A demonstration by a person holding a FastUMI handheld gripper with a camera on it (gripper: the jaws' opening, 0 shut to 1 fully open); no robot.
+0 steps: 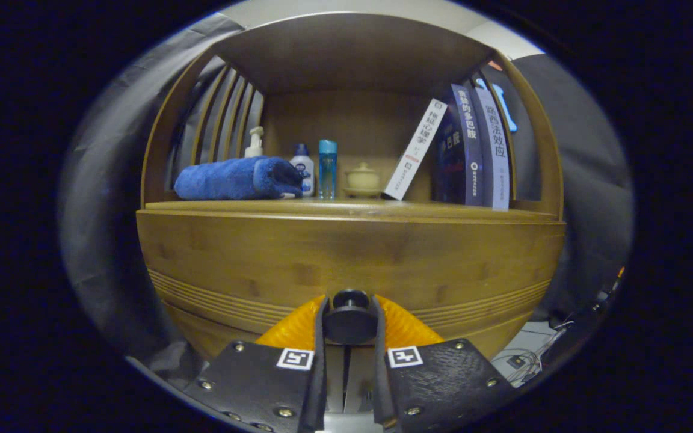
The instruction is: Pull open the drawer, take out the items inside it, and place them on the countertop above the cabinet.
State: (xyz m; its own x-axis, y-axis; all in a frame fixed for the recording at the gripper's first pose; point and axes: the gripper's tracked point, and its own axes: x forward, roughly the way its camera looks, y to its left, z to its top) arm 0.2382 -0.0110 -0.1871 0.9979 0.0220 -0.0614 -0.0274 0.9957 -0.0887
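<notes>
A wooden cabinet stands right in front of me, its drawer front (346, 252) a wide brown panel with grooved lines low down. The drawer's round dark knob (350, 319) sits between the fingers of my gripper (350, 307), and both fingers press on its sides. The drawer looks closed, flush with the cabinet. Above it runs the countertop (346, 207), the floor of an open shelf niche. The drawer's inside is hidden.
On the countertop lie a rolled blue towel (235, 178), a pump bottle (254, 142), two small bottles (316, 167), a small lidded pot (363, 179) and several books (473, 150) leaning at the right. Cables (527, 361) lie on the floor to the lower right.
</notes>
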